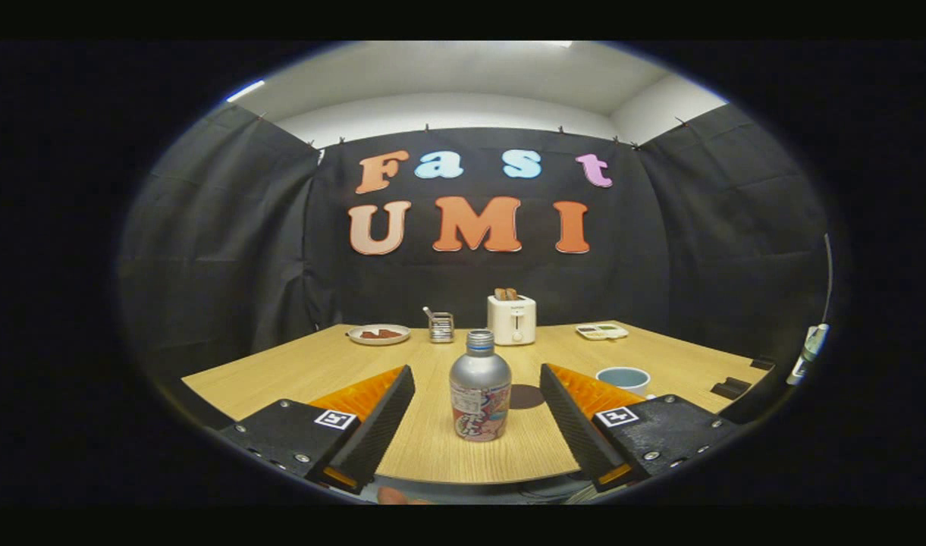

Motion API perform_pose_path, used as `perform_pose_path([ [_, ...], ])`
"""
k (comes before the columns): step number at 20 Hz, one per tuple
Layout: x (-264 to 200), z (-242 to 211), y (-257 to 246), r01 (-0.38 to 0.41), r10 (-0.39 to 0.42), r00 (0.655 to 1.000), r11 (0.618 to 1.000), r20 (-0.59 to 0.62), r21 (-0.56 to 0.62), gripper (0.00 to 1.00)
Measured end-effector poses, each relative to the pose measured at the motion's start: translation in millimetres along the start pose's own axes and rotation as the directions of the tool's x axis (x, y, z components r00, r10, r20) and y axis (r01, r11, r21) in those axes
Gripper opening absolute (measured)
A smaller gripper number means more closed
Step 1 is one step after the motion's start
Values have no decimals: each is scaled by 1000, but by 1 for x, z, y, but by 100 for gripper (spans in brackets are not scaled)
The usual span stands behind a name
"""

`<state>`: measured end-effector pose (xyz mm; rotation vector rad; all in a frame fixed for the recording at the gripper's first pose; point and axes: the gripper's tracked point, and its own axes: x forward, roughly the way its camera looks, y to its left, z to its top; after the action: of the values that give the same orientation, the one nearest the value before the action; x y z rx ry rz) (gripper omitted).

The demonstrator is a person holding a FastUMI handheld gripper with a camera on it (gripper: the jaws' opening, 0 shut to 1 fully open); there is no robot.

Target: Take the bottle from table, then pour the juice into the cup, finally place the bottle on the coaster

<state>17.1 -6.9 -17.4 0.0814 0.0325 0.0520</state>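
— Table (341, 364) edge first: how much room is there around the fingers?

— The near edge of the wooden top runs under the fingertips, and bare wood stretches ahead of them up to a row of things at the far side. Black cloth walls close the booth behind that row and to both sides.

— What stands out there?

— Far beyond the fingers: a plate (379, 334) with something reddish on it, a small metal holder (441, 327), a white toaster (512, 319) with bread in its slots, and a shallow tray (601, 331). Two small dark blocks (729, 387) sit near the table's edge, out past the right finger.

— Anything closer in?

— A dark round coaster (529, 396) lies just behind the bottle, a little to its right. A pale blue cup (623, 378) stands just past the right finger's tip.

— And the bottle?

— The silver bottle (479, 396), capped and upright with a printed label, stands on the table between the two fingers, touching neither.

— The gripper (478, 413) itself?

— Its fingers are spread wide apart, one on each side of the bottle, holding nothing.
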Motion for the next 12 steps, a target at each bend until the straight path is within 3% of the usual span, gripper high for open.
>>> perform_pose_path([
  [12,21,-56,-17,44,-44,983,999,-176,-4,99],
])
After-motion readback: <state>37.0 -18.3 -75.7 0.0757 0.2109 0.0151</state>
